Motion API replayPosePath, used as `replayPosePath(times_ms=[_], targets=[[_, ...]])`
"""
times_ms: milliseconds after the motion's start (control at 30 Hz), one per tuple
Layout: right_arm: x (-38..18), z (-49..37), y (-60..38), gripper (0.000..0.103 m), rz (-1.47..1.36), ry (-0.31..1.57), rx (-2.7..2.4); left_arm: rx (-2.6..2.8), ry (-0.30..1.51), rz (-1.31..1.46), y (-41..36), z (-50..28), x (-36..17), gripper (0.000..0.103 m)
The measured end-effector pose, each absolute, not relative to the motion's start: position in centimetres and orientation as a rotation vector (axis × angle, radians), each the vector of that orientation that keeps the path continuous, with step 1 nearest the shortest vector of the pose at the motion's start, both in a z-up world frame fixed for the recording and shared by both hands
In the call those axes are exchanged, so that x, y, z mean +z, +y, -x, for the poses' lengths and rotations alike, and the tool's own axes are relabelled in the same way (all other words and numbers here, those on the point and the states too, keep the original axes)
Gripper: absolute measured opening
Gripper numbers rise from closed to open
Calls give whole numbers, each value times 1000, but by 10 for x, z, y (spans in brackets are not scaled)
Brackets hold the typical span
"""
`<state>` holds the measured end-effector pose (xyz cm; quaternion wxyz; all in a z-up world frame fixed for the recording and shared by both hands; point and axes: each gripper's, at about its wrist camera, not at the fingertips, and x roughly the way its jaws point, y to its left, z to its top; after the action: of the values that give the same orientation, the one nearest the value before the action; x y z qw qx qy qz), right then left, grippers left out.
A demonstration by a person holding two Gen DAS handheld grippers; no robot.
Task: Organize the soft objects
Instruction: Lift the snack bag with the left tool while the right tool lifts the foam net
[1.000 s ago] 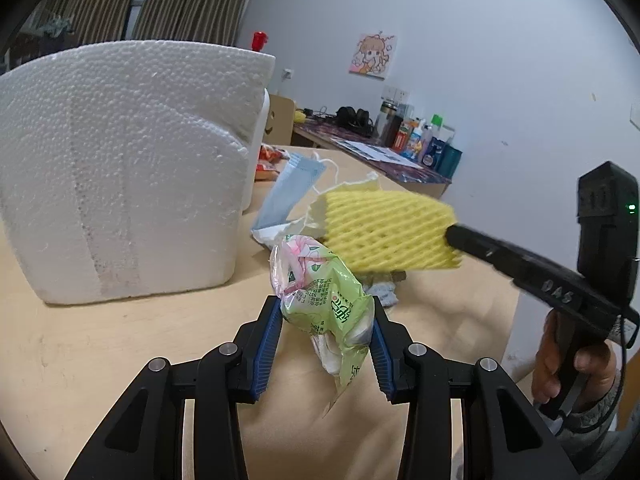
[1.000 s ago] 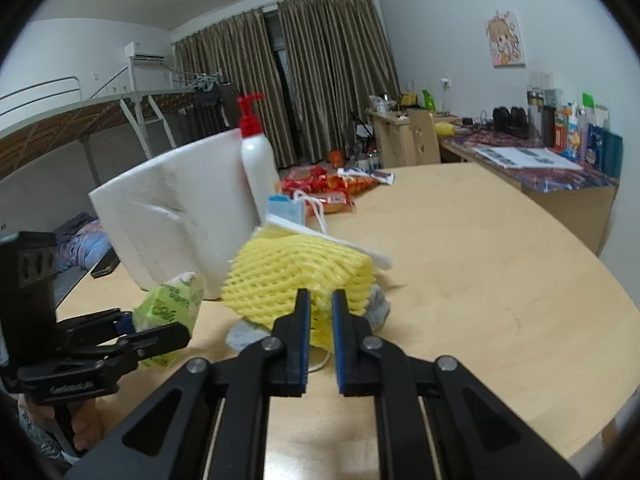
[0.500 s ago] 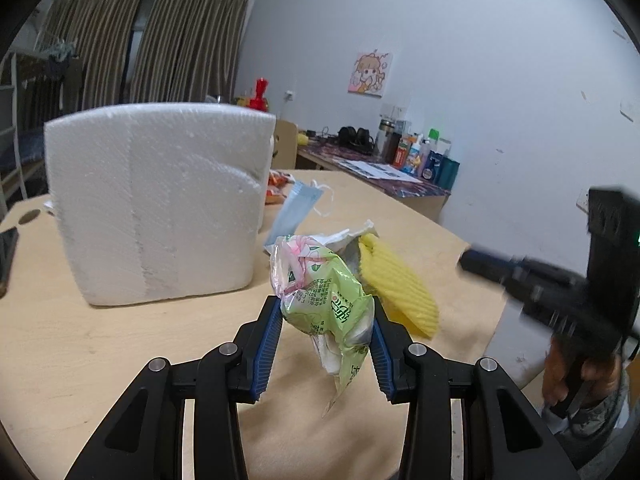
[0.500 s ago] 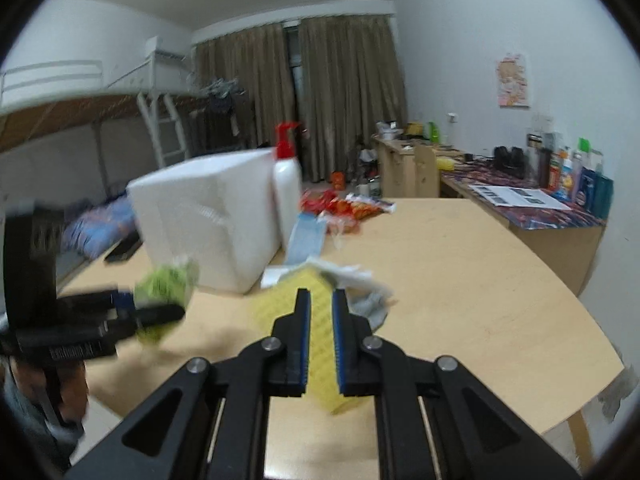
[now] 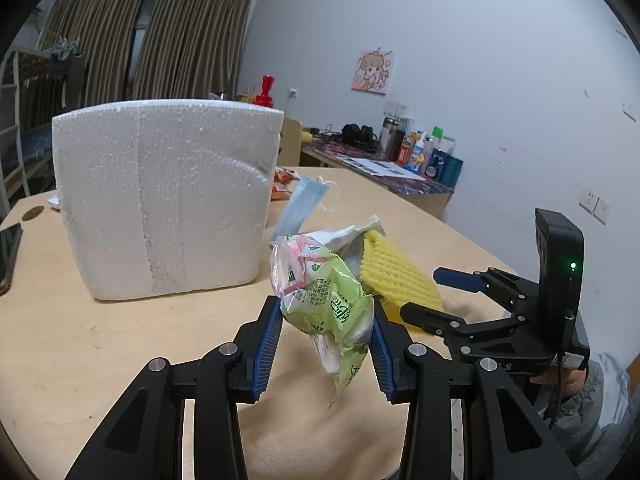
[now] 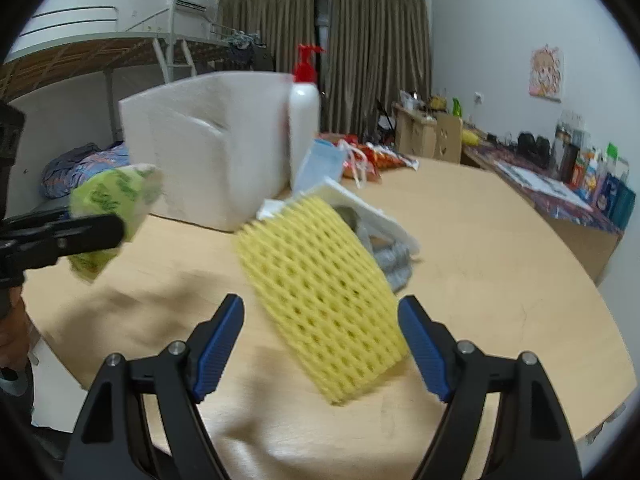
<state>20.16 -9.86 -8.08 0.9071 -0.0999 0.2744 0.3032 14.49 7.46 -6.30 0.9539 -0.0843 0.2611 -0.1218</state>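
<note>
My left gripper (image 5: 325,340) is shut on a green and pink plastic tissue pack (image 5: 324,296) and holds it above the wooden table (image 5: 80,344). The pack also shows in the right wrist view (image 6: 114,196). My right gripper (image 6: 320,340) is open, its jaws wide apart. A yellow foam net (image 6: 320,292) lies on the table in front of it, free of the jaws; it also shows in the left wrist view (image 5: 394,276). The right gripper shows in the left wrist view (image 5: 436,296) just right of the net.
A big white foam block (image 5: 164,196) stands on the table at left, with a white pump bottle (image 6: 304,128) behind it. A blue face mask (image 5: 300,208), white paper (image 6: 360,204) and grey cloth (image 6: 392,264) lie near the net. Snack packets (image 6: 372,156) lie further back. A phone (image 5: 8,248) lies at the left edge.
My right gripper let go of the yellow foam net, opened wide and drew back; the net now lies on the table. My left gripper pulled back, still holding the tissue pack.
</note>
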Motion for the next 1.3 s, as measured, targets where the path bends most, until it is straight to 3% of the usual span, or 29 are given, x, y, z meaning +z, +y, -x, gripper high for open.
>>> replayPosePath(times_ms=[133,233,300,367,700,1300], targets=[[-86,-208,-106,72,196,585,615,-246,539,170,73,-151,-66,44],[-92,-214,-108,50,186,623,614,-251,544,171,72,-154,-68,44],[-94,-212,-106,29,197,618,606,-254,542,171,70,-157,-69,44],[-94,-211,-107,23,197,617,606,-255,543,173,71,-159,-70,44],[-47,-178,-138,21,66,486,613,-246,508,157,70,-152,-60,44],[36,-103,-118,21,4,232,766,-77,275,58,73,-61,22,44]])
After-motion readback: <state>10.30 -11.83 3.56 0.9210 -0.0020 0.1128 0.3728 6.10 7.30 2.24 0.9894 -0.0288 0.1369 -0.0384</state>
